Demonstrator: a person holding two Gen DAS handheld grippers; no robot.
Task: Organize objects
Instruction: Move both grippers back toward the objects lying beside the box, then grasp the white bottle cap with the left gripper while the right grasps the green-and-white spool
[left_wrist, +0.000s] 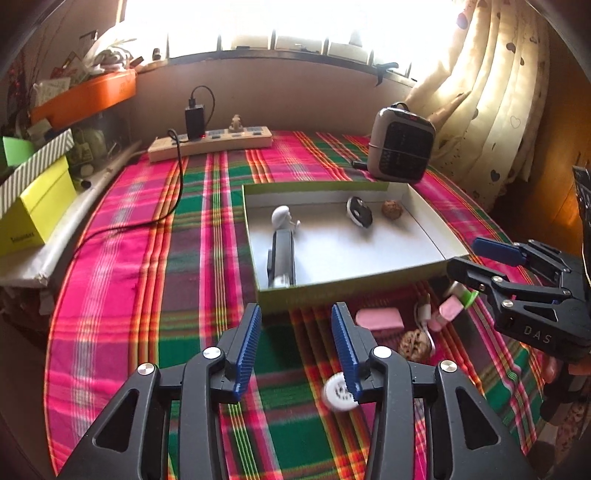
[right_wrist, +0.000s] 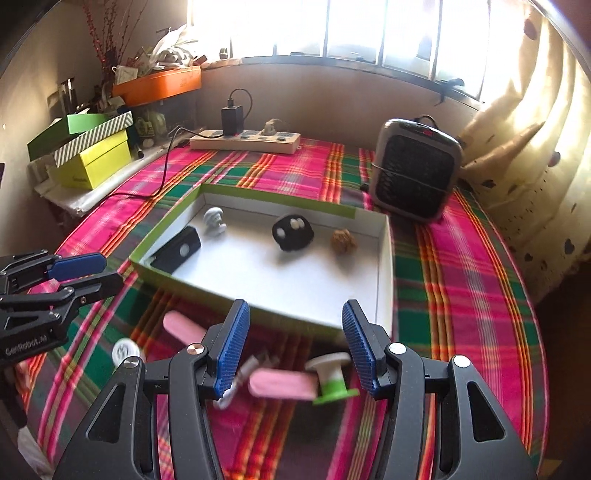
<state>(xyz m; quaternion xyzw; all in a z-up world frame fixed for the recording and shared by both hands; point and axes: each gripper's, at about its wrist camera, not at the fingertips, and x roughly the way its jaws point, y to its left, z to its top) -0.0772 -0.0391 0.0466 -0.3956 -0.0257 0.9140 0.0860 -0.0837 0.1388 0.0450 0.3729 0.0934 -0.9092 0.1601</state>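
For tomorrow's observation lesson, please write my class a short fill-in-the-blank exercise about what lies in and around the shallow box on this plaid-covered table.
1. The shallow box holds ____ objects, among them a walnut.
2. A second walnut lies ____ the box, on the plaid cloth.
3. The small heater stands just beyond the box's ____ corner.
4. The jaws of the left claw stand open with ____ between them.

Missing words: four; outside; far right; nothing
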